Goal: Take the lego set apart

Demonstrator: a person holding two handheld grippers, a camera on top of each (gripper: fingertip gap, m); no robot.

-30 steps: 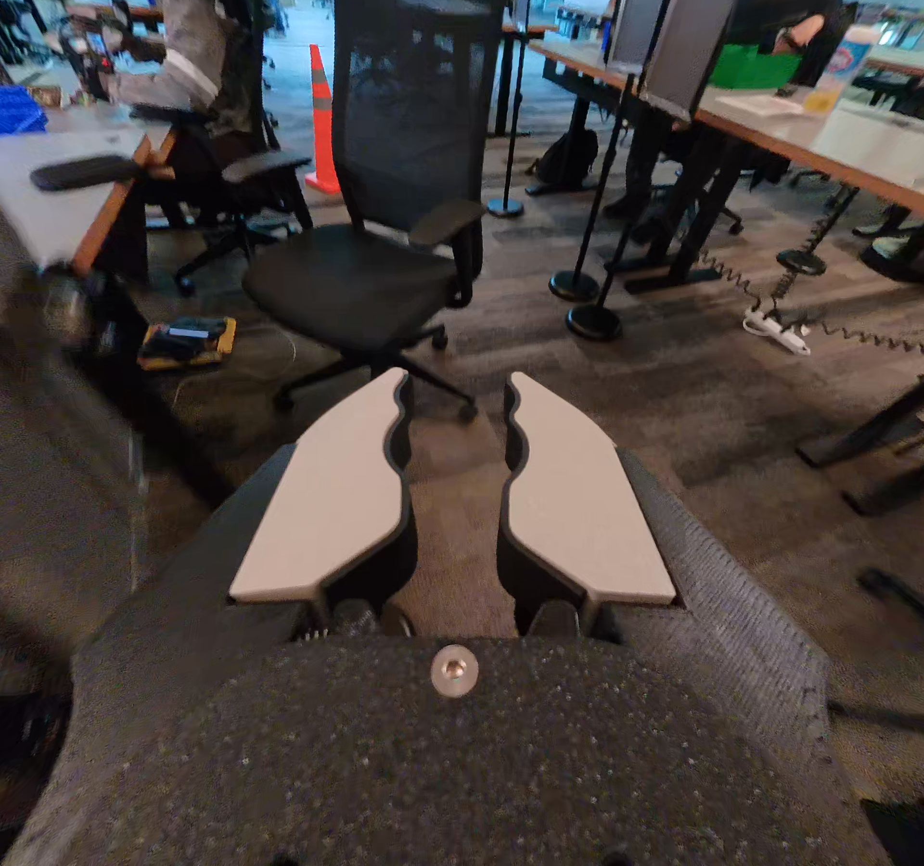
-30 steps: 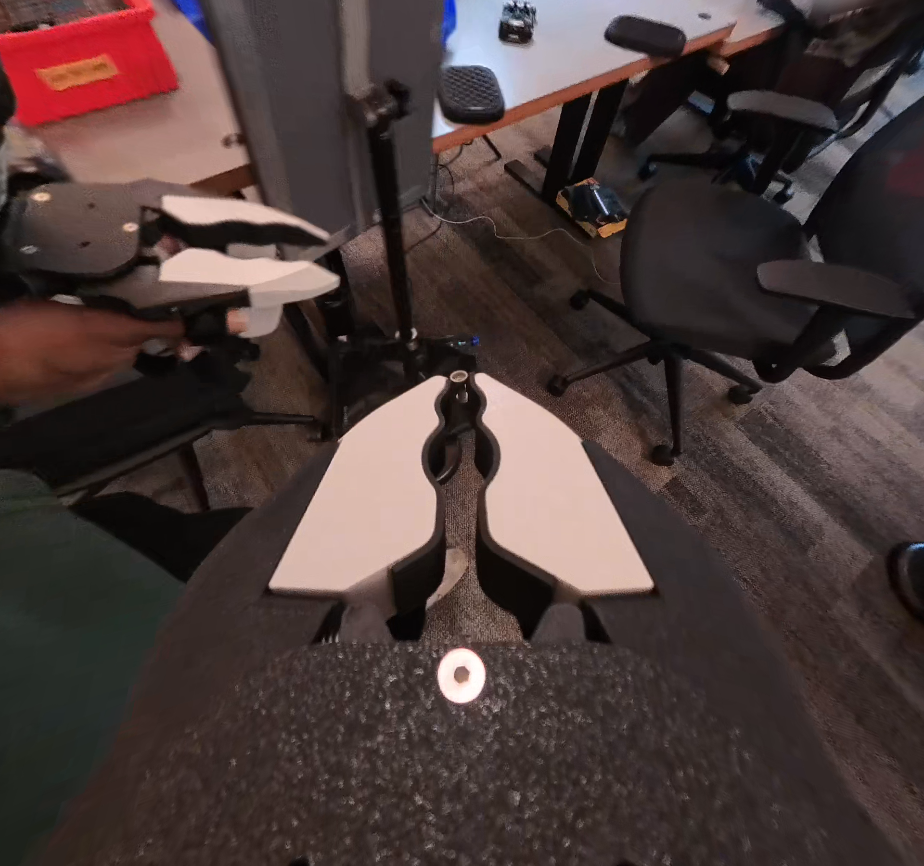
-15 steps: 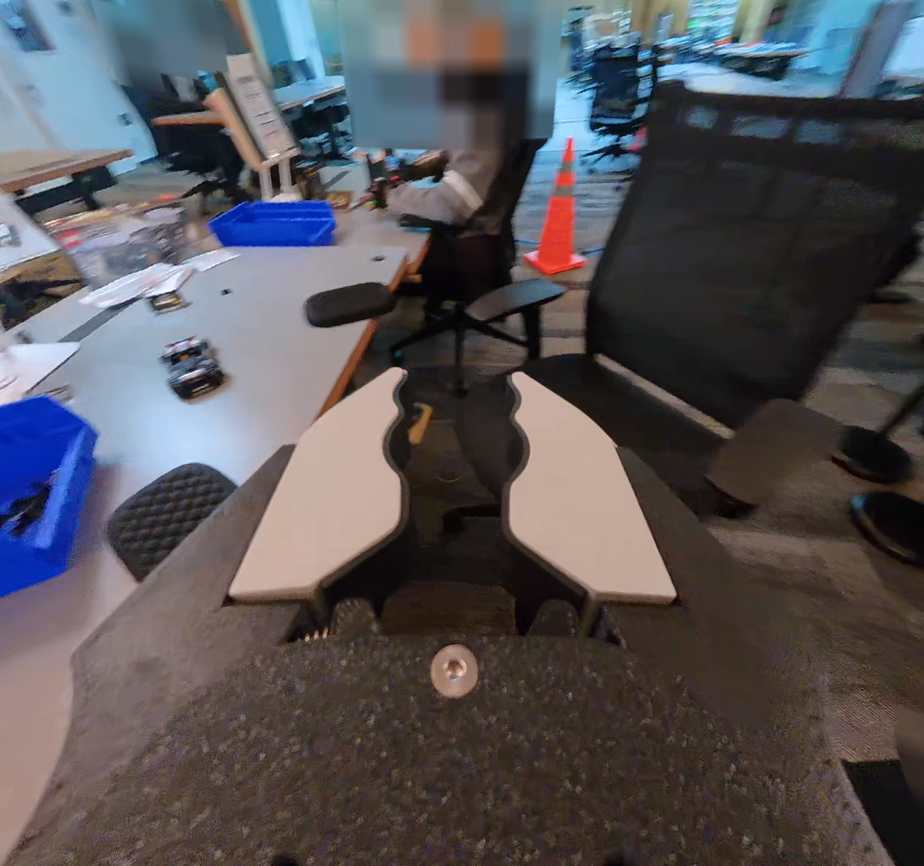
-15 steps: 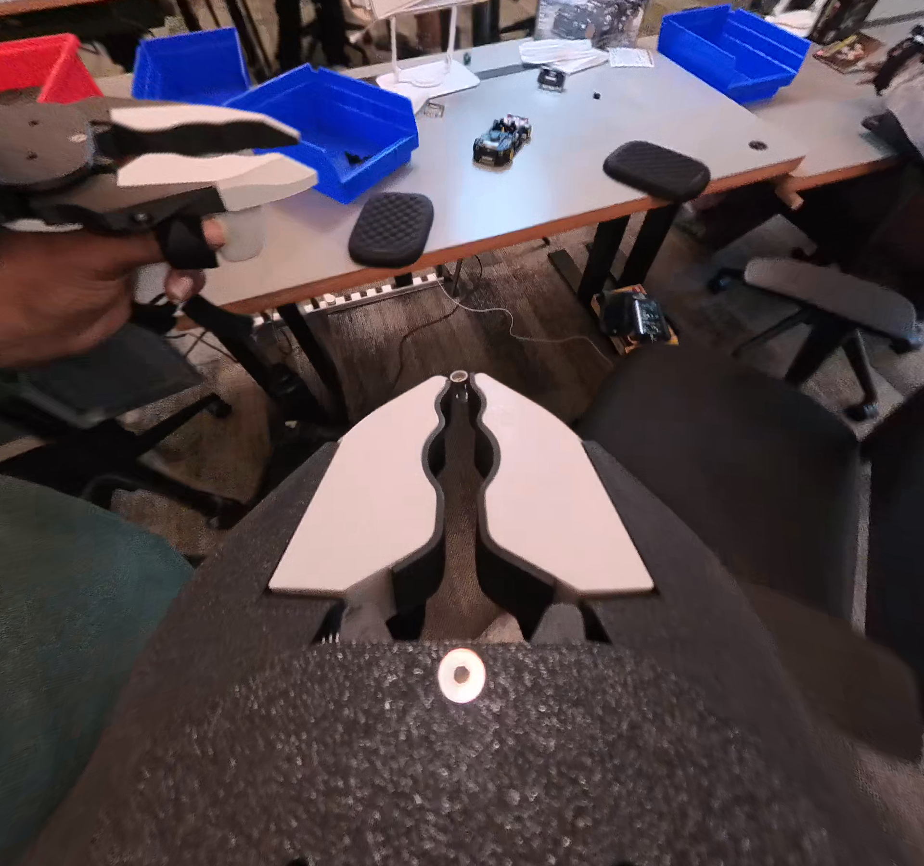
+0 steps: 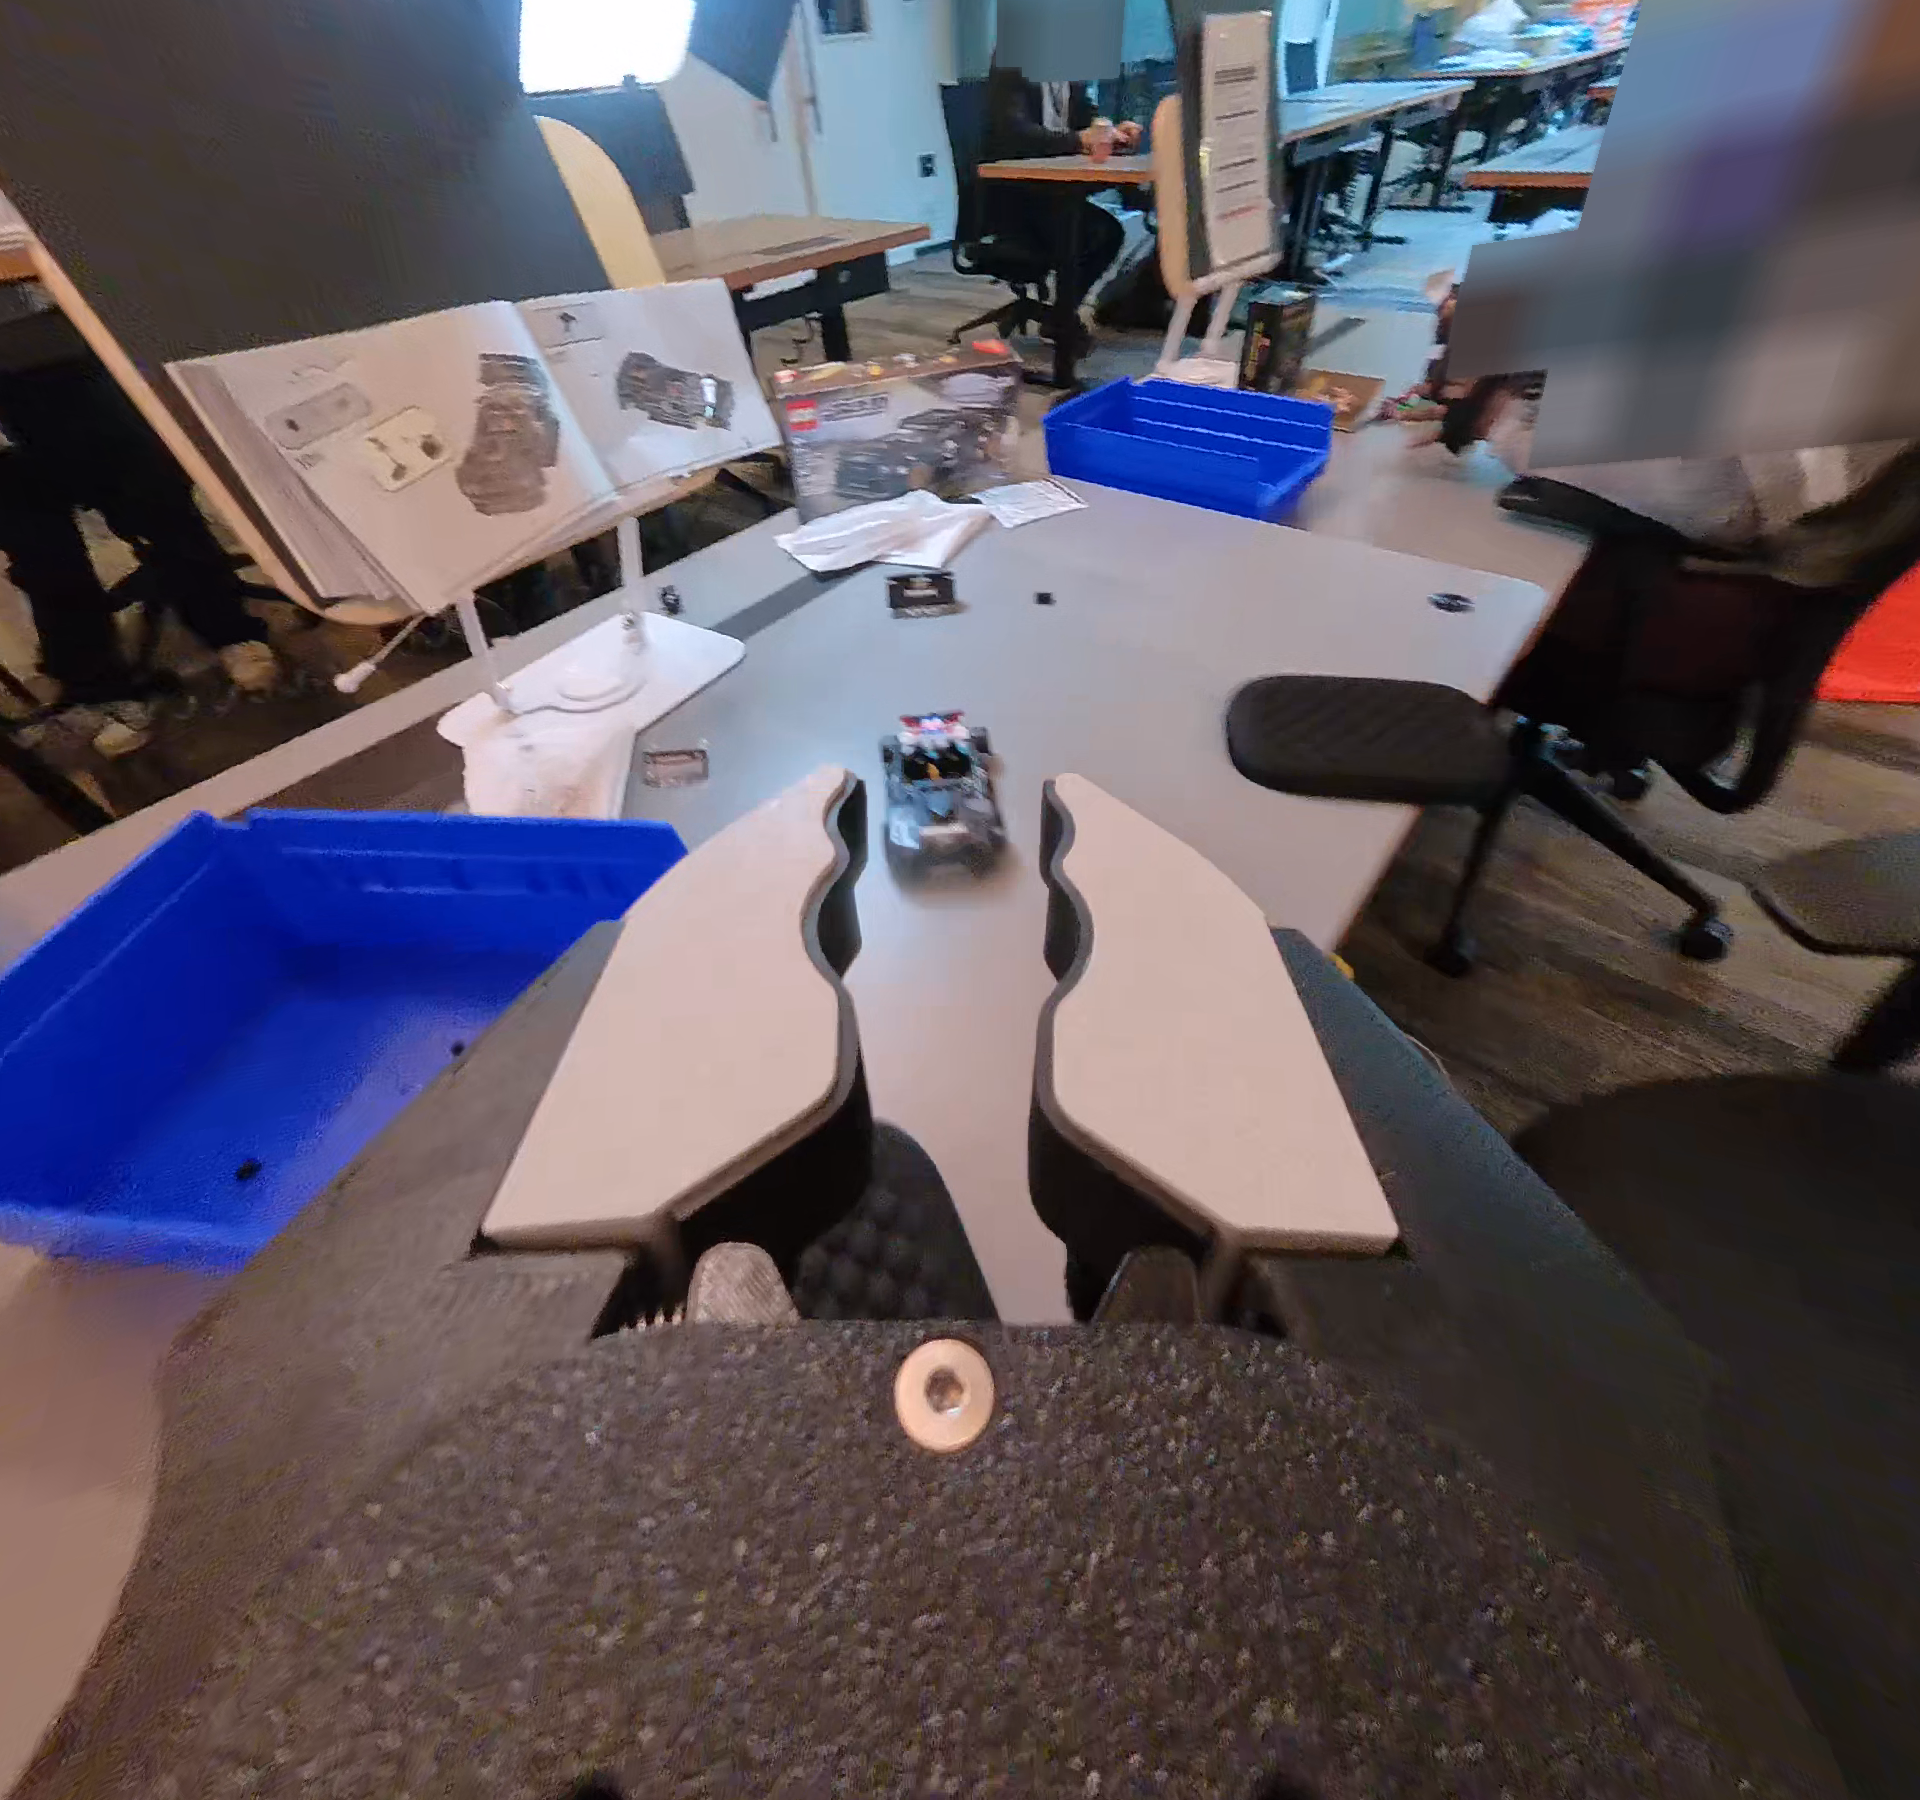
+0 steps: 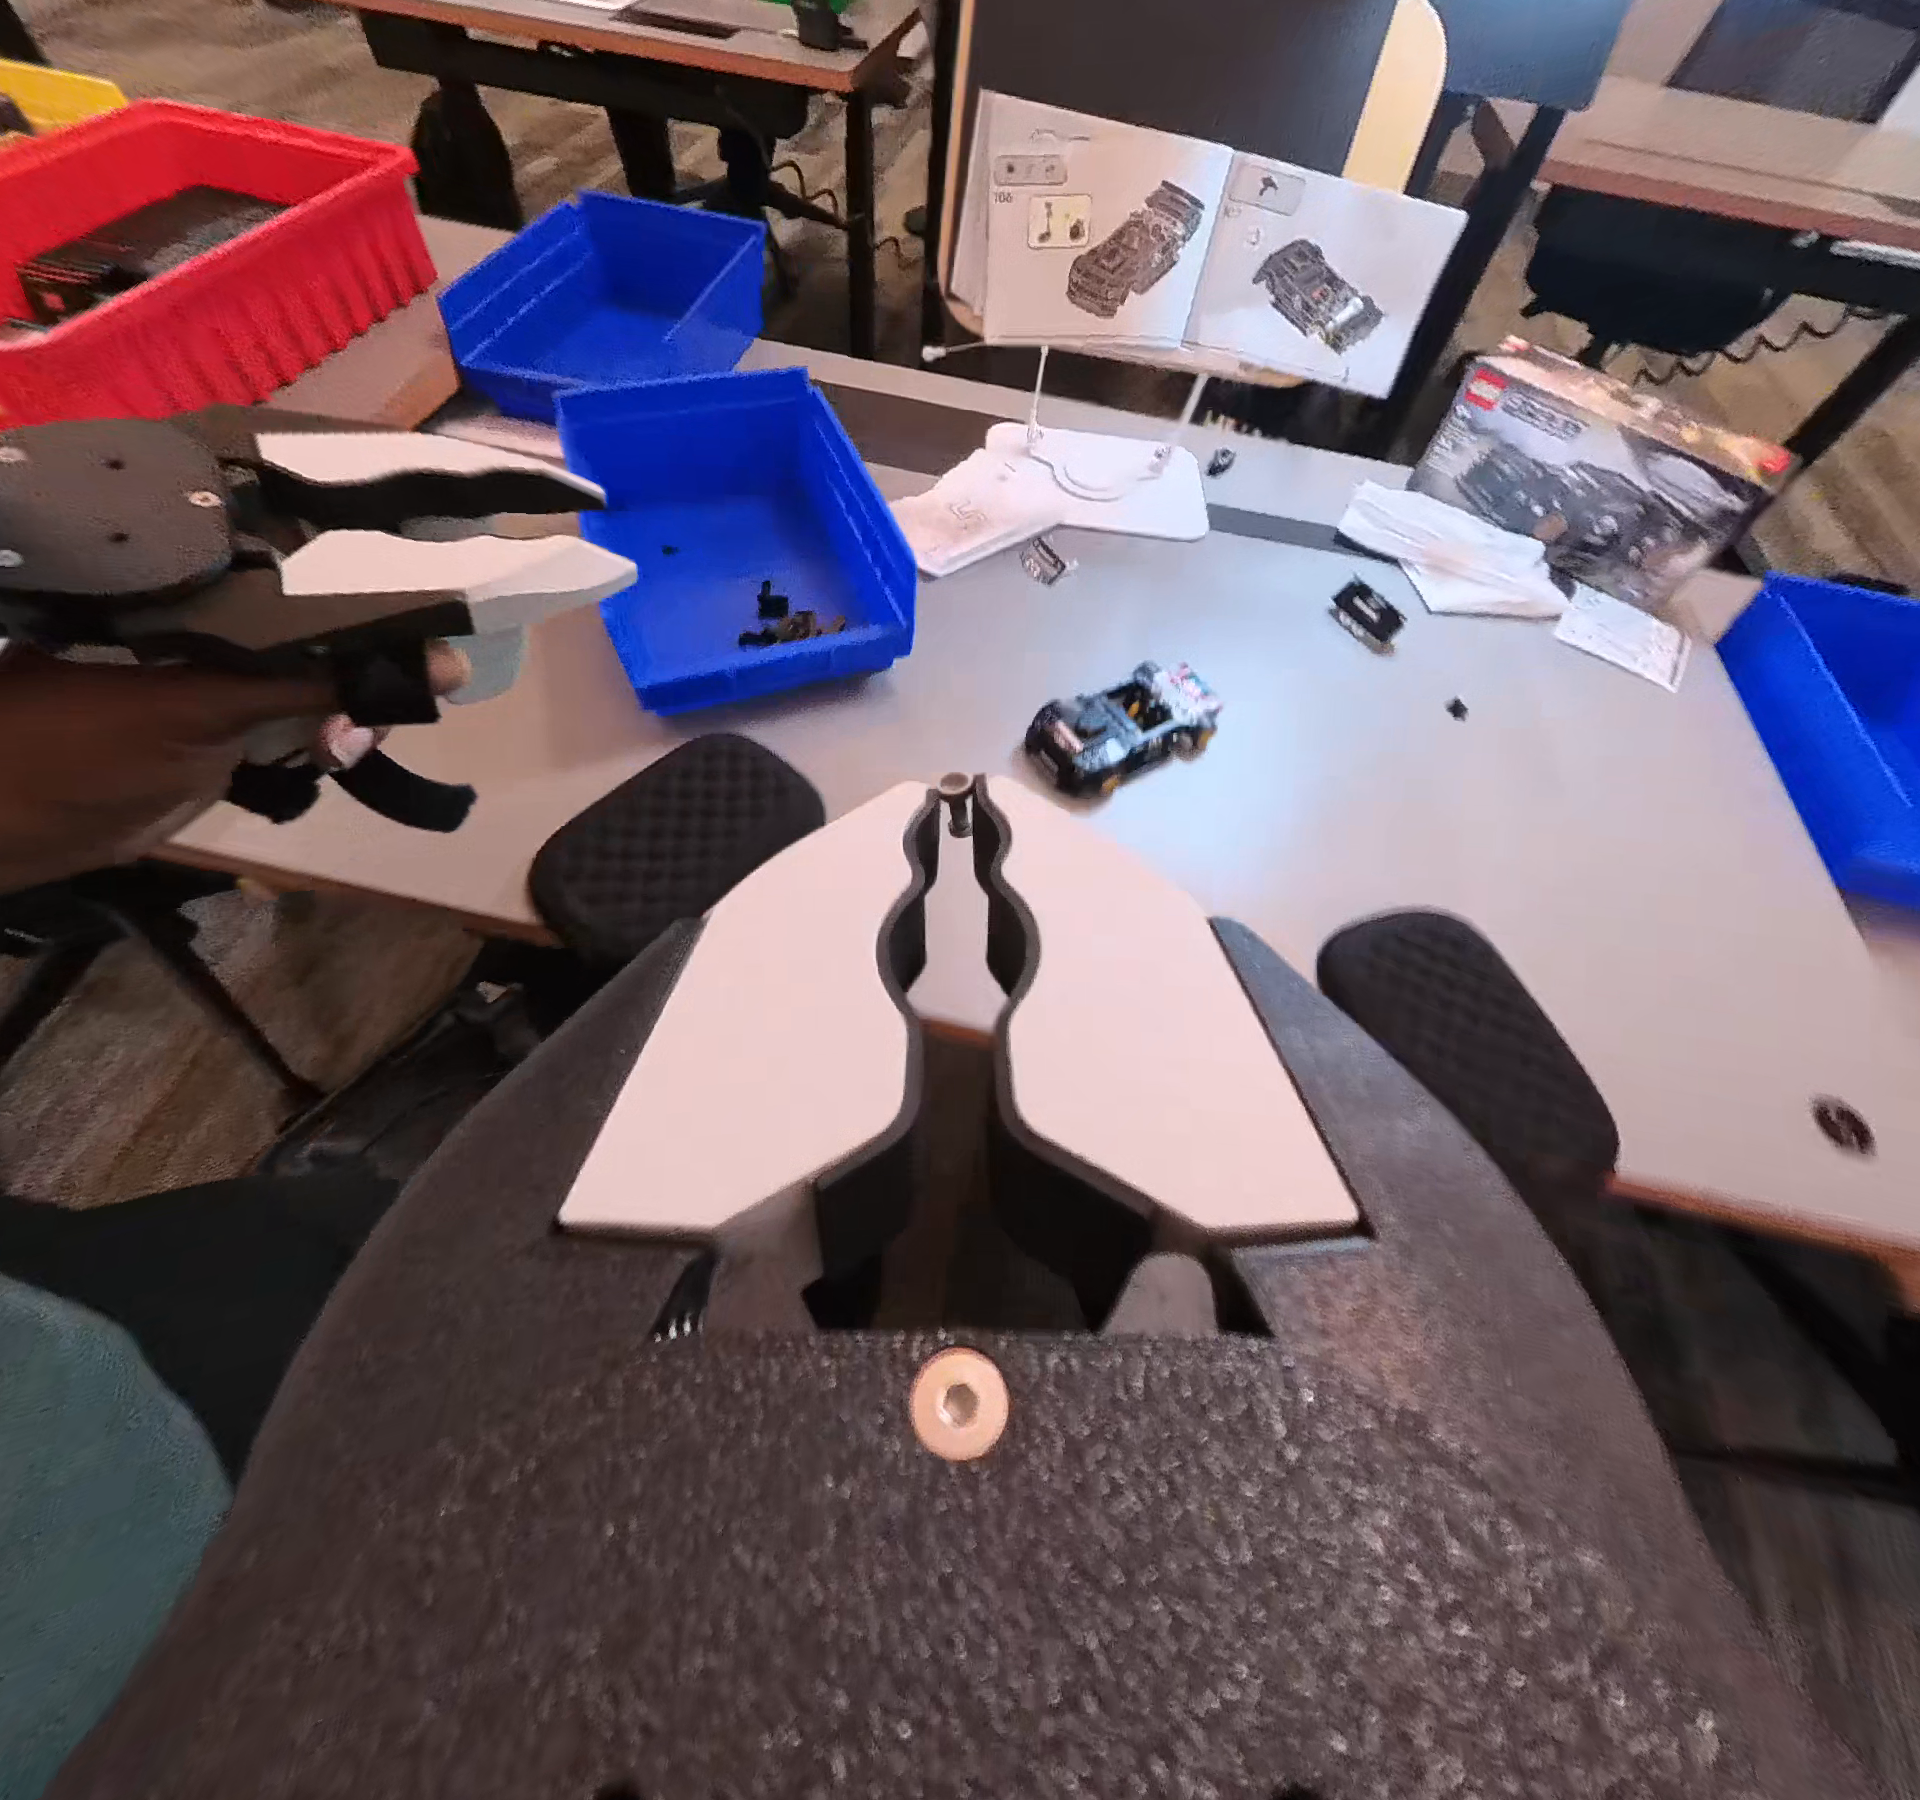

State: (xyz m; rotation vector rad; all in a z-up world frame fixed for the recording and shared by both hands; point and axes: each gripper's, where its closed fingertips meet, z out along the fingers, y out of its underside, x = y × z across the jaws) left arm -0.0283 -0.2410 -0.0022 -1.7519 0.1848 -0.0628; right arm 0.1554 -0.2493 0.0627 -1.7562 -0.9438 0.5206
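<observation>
A: The lego car [image 6: 1124, 729] sits mid-table [image 6: 1351, 815], just right of the blue bin [image 6: 727, 524], apart from both grippers.

B: It is likely light, rigid and brittle at the joins; grip the body's sides.

A: The left gripper [image 5: 951, 794] gapes empty. The right gripper [image 6: 957, 794] pinches a small grey pin [image 6: 956, 800].

B: The bin holds a few dark pieces [image 6: 784, 620].

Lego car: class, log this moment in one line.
lego car on table, untouched | left tongs open | right tongs shut on small pin
</observation>
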